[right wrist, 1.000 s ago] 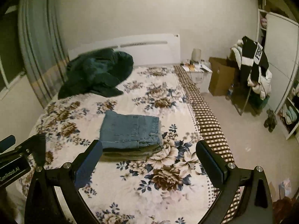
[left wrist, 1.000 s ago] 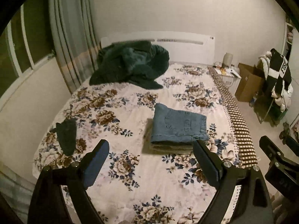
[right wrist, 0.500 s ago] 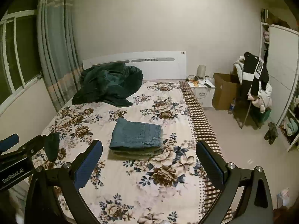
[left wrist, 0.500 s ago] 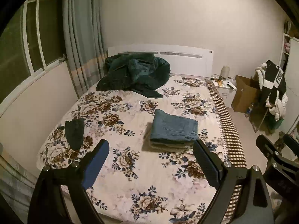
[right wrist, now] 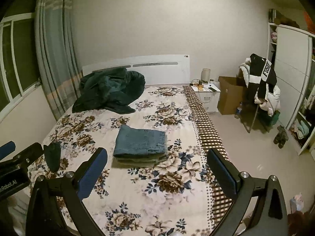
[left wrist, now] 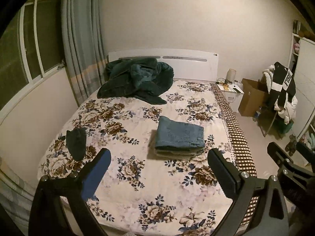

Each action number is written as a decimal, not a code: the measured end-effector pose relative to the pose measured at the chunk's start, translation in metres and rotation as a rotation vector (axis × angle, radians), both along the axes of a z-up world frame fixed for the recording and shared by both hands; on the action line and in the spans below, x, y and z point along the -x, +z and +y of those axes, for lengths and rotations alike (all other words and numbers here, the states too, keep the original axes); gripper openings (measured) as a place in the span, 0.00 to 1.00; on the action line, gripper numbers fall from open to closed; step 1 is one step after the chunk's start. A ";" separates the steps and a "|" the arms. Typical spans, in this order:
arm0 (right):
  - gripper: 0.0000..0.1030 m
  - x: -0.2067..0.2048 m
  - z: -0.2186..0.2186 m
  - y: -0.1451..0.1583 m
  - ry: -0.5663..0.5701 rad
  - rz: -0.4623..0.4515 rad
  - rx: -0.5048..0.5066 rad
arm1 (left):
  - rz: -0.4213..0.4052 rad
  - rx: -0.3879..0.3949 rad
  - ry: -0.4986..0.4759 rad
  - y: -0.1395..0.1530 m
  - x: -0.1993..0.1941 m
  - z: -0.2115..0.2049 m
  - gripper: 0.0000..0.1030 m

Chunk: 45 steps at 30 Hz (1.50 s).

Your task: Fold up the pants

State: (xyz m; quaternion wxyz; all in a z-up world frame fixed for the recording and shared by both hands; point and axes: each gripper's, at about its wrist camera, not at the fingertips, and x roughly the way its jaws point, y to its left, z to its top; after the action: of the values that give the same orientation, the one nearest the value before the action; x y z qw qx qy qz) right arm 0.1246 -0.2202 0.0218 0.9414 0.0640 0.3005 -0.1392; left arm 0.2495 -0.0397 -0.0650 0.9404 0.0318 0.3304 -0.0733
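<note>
1. While the left gripper (left wrist: 158,160) is opening its fingers on nothing, a return reach could be snagging the dark sock (left wrist: 76,144) lying on the bed (left wrist: 137,186).
2. The folded jeans (left wrist: 180,135) are sitting mid-bed on another folded garment (left wrist: 175,154); a nudge risks toppling them.
3. The right gripper (right wrist: 157,157) is hanging wide and empty, well apart from them.
</note>
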 end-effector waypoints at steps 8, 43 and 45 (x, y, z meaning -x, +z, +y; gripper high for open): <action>1.00 -0.001 0.003 -0.002 0.003 0.007 0.010 | 0.005 -0.003 0.002 0.000 0.004 0.001 0.98; 1.00 0.009 0.023 -0.014 0.038 0.040 0.000 | 0.027 -0.015 0.025 -0.001 0.011 0.018 0.98; 1.00 0.008 0.025 -0.015 0.042 0.041 0.003 | 0.027 -0.014 0.024 -0.001 0.011 0.018 0.98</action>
State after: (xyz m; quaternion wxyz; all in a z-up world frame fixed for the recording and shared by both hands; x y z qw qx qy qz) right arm 0.1164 -0.1948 0.0071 0.9379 0.0535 0.3208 -0.1210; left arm 0.2382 -0.0219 -0.0663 0.9365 0.0335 0.3440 -0.0602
